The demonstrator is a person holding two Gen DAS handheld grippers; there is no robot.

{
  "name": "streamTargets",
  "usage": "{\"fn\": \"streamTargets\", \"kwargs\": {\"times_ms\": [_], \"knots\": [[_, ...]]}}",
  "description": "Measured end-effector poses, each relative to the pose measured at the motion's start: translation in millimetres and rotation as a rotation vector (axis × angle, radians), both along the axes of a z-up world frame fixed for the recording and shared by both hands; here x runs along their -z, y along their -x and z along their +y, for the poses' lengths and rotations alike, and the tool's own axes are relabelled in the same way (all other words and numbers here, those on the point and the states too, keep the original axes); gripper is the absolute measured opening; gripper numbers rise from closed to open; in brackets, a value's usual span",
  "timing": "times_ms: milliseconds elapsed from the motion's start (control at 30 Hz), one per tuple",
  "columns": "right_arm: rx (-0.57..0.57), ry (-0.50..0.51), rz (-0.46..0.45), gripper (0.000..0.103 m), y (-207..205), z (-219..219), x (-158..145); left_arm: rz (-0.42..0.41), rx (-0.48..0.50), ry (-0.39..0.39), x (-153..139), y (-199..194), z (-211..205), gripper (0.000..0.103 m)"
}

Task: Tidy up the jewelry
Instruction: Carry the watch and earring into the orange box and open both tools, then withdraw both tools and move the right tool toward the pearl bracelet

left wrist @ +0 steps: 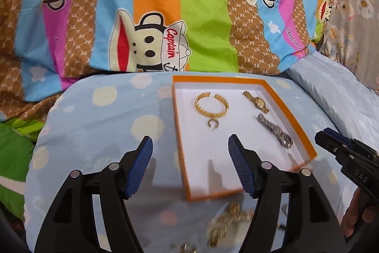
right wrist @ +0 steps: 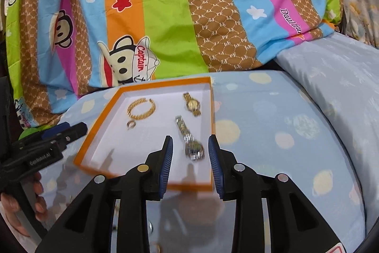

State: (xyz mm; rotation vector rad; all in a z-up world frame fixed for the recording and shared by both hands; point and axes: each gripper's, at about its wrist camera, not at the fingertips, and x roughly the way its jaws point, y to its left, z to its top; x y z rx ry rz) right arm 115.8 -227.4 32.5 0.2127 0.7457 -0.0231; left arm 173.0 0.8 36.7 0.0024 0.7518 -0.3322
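Note:
An orange-rimmed white box (left wrist: 180, 134) (right wrist: 94, 127) lies on a blue dotted pillow. Inside it lie a gold bracelet (left wrist: 211, 103) (right wrist: 141, 108), a small ring (left wrist: 213, 123) (right wrist: 131, 124), a gold watch (left wrist: 256, 101) (right wrist: 192, 104) and a silver watch (left wrist: 276, 131) (right wrist: 190, 140). Several loose gold pieces (left wrist: 227, 224) lie blurred on the pillow in front of the box. My left gripper (left wrist: 190, 146) is open and empty over the box's near left edge. My right gripper (right wrist: 190, 145) is open, its jaws either side of the silver watch without touching it.
A colourful striped cartoon quilt (left wrist: 165, 4) (right wrist: 165, 4) is bunched behind the pillow. A second pale blue pillow (left wrist: 331, 91) (right wrist: 331, 77) lies at the right. The right gripper shows in the left wrist view (left wrist: 343, 153), and the left gripper in the right wrist view (right wrist: 47, 141).

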Motion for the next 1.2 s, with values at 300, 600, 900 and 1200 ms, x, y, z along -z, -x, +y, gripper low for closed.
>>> {"fn": "streamTargets", "kwargs": {"times_ms": [300, 600, 900, 1200], "knots": [[0.000, 0.011, 0.068, 0.031, 56.7, 14.1, 20.3, 0.061, -0.022, -0.036, 21.0, 56.7, 25.4, 0.065], [-0.033, 0.020, 0.098, 0.031, 86.2, 30.0, 32.0, 0.106, -0.027, -0.066, 40.9, 93.8, 40.3, 0.065], [-0.088, 0.017, 0.094, 0.031, 85.7, 48.3, 28.4, 0.126, -0.028, -0.064, 45.7, 96.0, 40.0, 0.067], [-0.261, 0.095, 0.092, 0.042, 42.6, 89.1, 26.8, 0.140, -0.035, -0.050, 47.4, 98.2, 44.3, 0.069]]}}
